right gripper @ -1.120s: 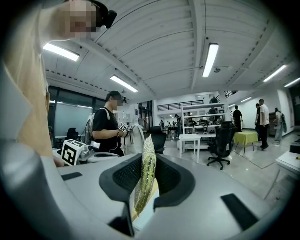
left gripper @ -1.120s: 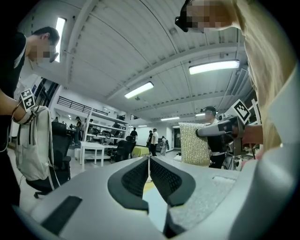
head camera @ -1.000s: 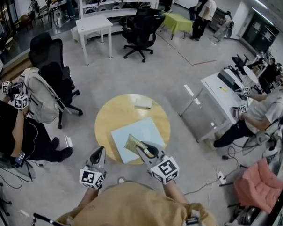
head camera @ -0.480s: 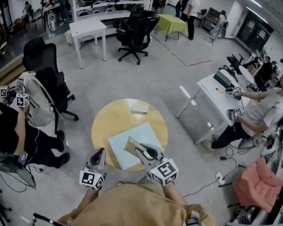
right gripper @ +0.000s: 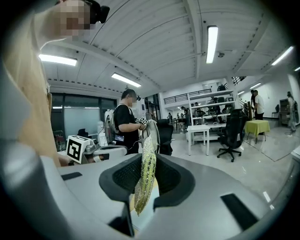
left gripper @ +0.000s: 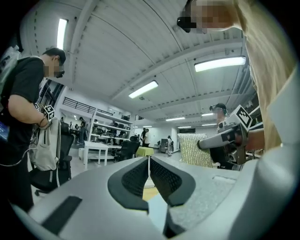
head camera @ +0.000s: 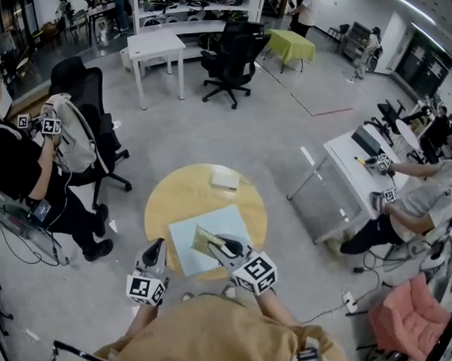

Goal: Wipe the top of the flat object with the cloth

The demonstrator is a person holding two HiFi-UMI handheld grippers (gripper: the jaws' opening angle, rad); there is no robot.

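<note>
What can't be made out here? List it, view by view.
Head view: whether the yellow-green patterned cloth touches the pale blue flat board; seen from above, too small to tell.
Right gripper view: the board, nearly all hidden behind the right gripper itself.
Head view: the small pale item on the round yellow table, too small to identify.
Left gripper view: the board, mostly blocked by the shut left gripper.
</note>
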